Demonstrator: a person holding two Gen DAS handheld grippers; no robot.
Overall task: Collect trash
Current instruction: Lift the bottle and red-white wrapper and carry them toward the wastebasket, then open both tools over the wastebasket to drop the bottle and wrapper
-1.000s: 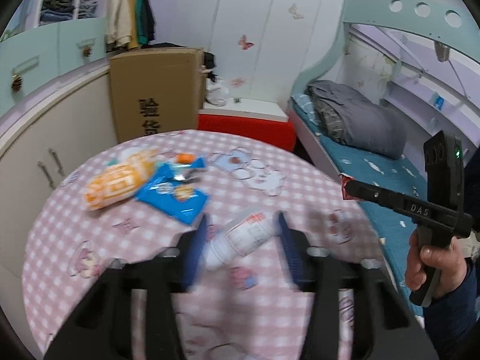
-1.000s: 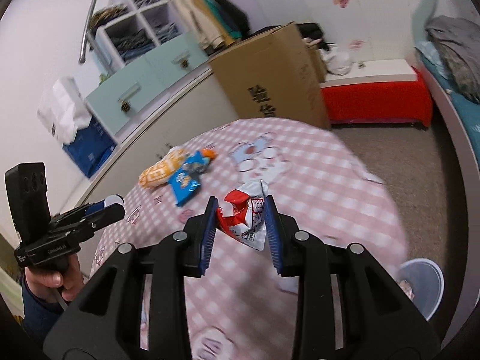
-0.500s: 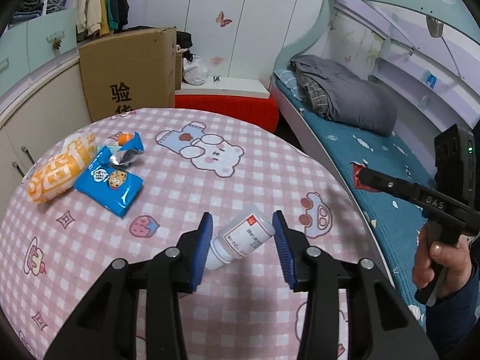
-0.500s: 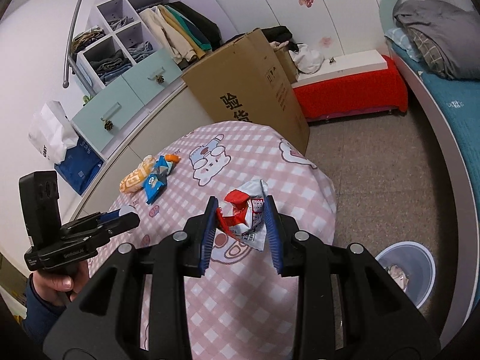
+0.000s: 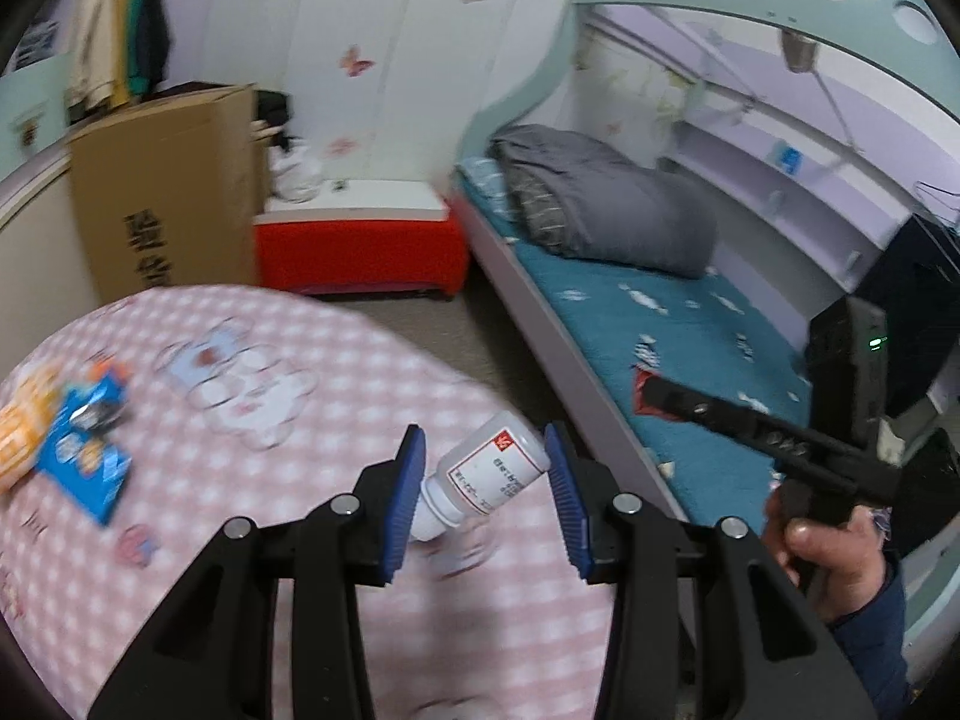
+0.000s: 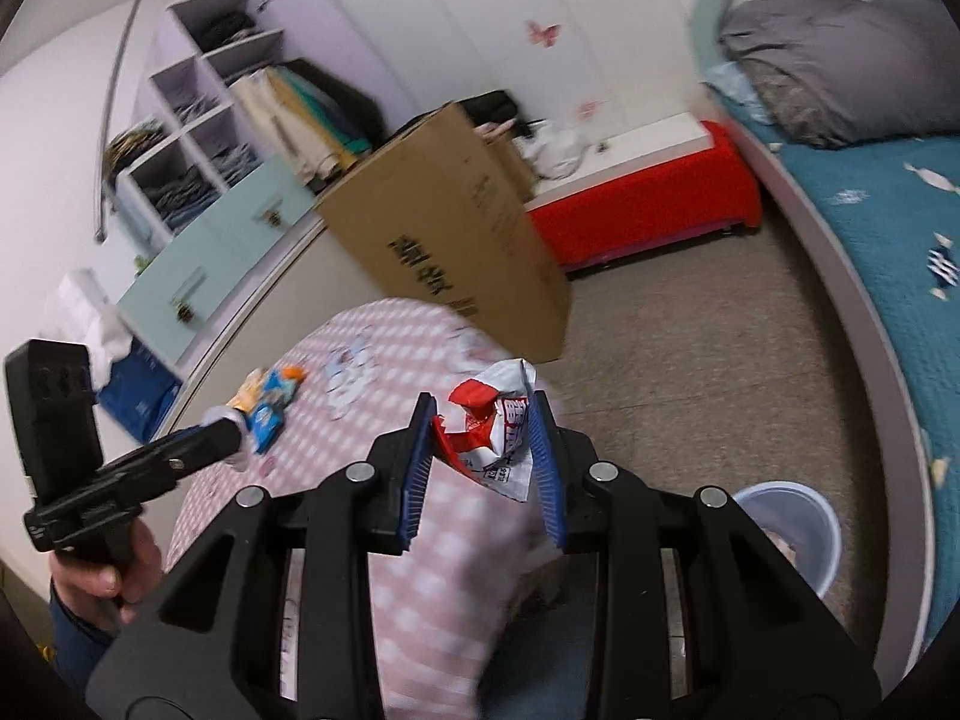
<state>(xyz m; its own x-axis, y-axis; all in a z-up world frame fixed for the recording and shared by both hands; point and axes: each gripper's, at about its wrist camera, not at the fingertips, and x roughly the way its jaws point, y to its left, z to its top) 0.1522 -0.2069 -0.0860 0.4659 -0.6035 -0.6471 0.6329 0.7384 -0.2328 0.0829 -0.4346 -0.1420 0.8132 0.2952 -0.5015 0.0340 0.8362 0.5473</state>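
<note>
One white bottle (image 5: 489, 483) pinched in left gripper (image 5: 486, 501); one wrapper (image 6: 495, 429) in right gripper (image 6: 483, 468) (two snack packets (image 5: 81, 468) on table (image 5: 300, 420))

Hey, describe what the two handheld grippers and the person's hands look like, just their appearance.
Both the left gripper and right gripper are matte black with blue ribbed pads and round silver bolts. Seen from the other side, each has a pistol-style handle and a boxy black block on top; the right one's shows a green light. Bare hands, dark blue sleeves.

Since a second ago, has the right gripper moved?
Yes. The right gripper, shut on the wrapper, has swung off the table toward the bin, which now sits larger and closer in the right wrist view.
</note>
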